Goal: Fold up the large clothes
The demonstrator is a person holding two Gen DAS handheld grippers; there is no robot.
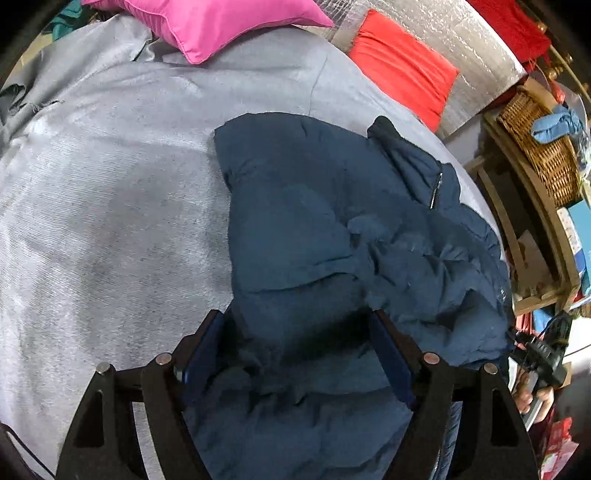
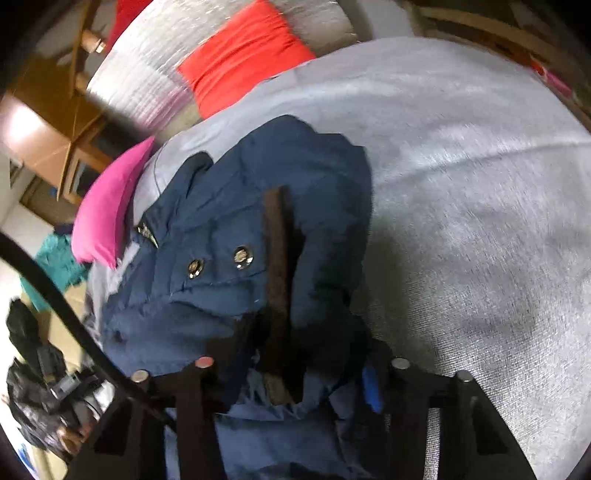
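Two grippers are down on the same garment, and both of mine reach into its near edge. My left gripper (image 1: pixel 299 350) stands wide, its blue-padded fingers (image 1: pixel 391 354) spread apart with a hump of the navy puffer jacket (image 1: pixel 325 236) bulging up between them; the pads do not look pressed into the cloth. My right gripper (image 2: pixel 291 373) is narrower, and bunched jacket fabric with a dark brown trim strip (image 2: pixel 277 266) fills the space between its fingers, though that view is blurred and I cannot tell whether the pads actually pinch it. The jacket lies crumpled on the grey bed cover (image 1: pixel 110 206), toward the bed's right side in the left wrist view, with its zipper (image 1: pixel 436 188) at the far right and two metal snaps (image 2: pixel 242 256) showing in the right wrist view. Beyond the jacket the grey cover runs bare. At the far end sit a pink cushion (image 1: pixel 207 22) and a red cushion (image 1: pixel 402 62), the red one leaning on a silvery quilted headboard (image 1: pixel 469 48). Off the bed's right side a wicker basket (image 1: pixel 543 147) rests on a wooden shelf.
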